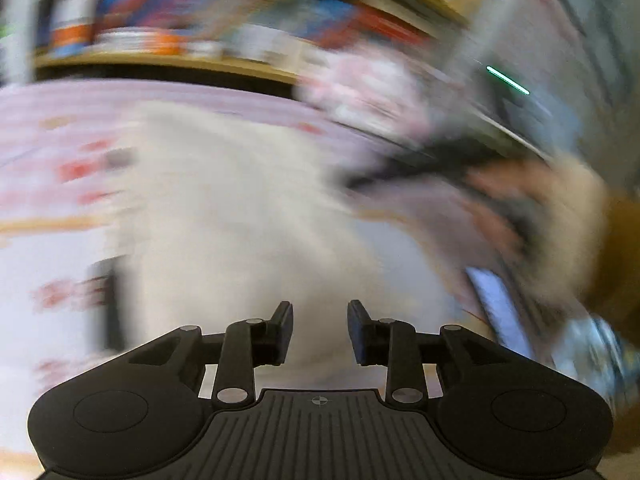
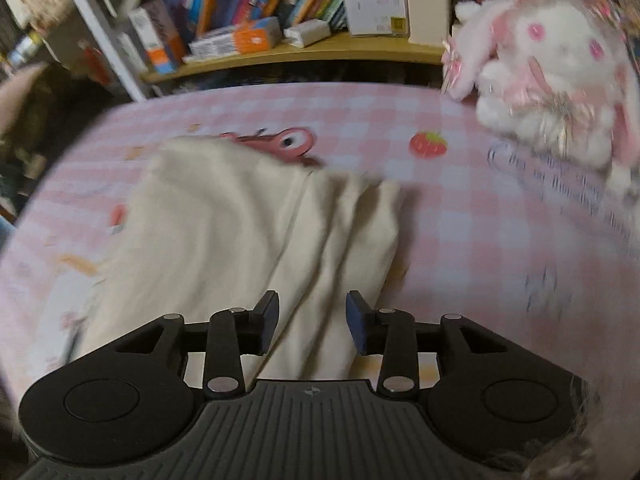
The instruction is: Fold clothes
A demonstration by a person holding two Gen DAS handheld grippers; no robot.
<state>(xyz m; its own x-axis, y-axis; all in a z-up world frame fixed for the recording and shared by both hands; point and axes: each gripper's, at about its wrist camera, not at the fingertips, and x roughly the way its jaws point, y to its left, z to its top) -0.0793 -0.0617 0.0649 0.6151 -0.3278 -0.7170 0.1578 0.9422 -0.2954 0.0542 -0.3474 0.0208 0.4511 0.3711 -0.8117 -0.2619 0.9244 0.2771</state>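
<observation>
Both my left gripper [image 1: 320,330] and right gripper [image 2: 312,320] stand apart, empty; cream garment [image 2: 240,232] lies rumpled ahead of the right jaws; I'd pinch one edge cleanly.

The right gripper [image 2: 312,320] hangs with its jaws apart and empty over the near end of a cream garment [image 2: 240,232], which lies rumpled ahead on a pink checked sheet [image 2: 460,240]. Far ahead to the right sits a white plush rabbit [image 2: 552,68], with a bookshelf [image 2: 300,52] beyond.
</observation>
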